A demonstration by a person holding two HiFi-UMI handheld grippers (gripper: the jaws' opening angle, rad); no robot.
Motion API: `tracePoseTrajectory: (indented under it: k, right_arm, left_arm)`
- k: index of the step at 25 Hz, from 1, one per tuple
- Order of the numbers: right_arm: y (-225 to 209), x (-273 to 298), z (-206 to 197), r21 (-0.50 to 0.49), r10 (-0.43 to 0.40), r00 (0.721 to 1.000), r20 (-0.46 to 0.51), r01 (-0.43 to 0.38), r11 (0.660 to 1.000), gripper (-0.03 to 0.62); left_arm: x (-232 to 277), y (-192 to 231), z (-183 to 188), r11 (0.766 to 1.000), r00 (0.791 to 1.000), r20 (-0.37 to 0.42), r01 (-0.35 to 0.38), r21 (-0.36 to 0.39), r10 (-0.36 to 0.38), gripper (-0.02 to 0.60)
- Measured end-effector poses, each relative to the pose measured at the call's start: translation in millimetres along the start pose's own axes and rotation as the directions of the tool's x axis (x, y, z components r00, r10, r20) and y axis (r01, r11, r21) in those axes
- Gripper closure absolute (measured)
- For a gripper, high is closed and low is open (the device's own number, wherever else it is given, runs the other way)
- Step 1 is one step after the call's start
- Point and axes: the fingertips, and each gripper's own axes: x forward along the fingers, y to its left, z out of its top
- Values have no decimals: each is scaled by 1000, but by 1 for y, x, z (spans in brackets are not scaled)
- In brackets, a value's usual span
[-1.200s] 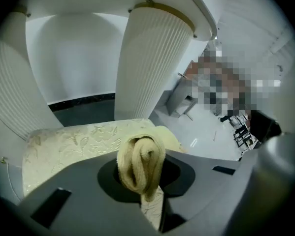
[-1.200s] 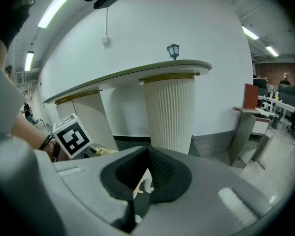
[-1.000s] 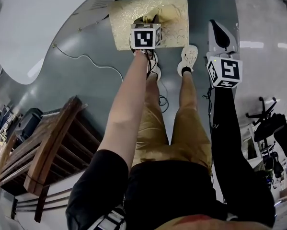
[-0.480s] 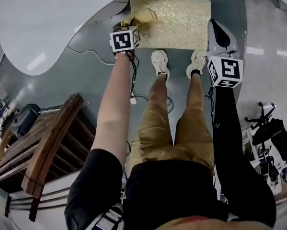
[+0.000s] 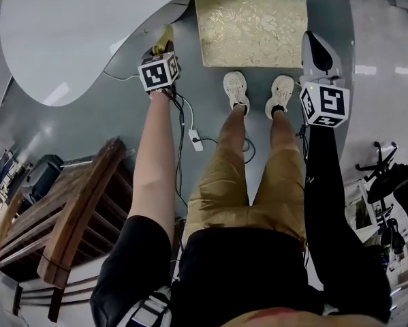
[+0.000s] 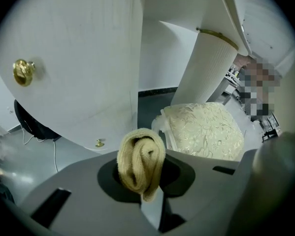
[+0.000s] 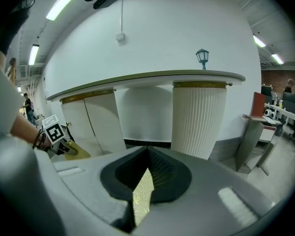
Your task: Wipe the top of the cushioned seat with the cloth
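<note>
the cushioned seat (image 5: 253,29) stands on the floor just ahead of the person's shoes (image 5: 236,89), its gold patterned top bare with nothing resting on it. the left gripper (image 5: 161,52) is off to the left of the seat, over the floor and clear of the seat's edge. its jaws are clenched on the cloth (image 6: 141,162), a yellow bundle folded over itself and bulging out in front of them. held that way, the wad gives a soft pad to press down, though right now it touches nothing. the right gripper (image 5: 316,50) hangs just beside the seat's right edge. its jaws are closed on nothing, and a sliver of the gold pattern shows through the slit between them. it reads as parked out of the way, leaving the top free for the other arm. judging by this, the cloth is between passes or finished; another stroke would mean carrying it rightward onto the seat.
</note>
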Motion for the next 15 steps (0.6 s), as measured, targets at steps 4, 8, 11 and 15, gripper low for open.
tracePoseTrajectory:
  k: [4, 8, 11, 15]
  right_arm:
    - [-12, -12, -5, 0, -18, 1000, 0, 18, 1000, 594]
    - [-27, -28, -6, 14, -42, 999, 13, 42, 999, 594]
    - [-44, -41, -10, 27, -55, 998, 17, 54, 998, 594]
    - [-66, -59, -11, 46, -71, 997, 26, 70, 996, 594]
  left_arm:
    - [-11, -20, 3, 1000, 999, 39, 23, 21, -24, 525]
    - [-25, -59, 11, 996, 994, 81, 63, 55, -68, 525]
    - [-38, -108, 31, 990, 983, 132, 118, 79, -128, 525]
    - [-52, -200, 56, 955, 943, 170, 267, 129, -287, 525]
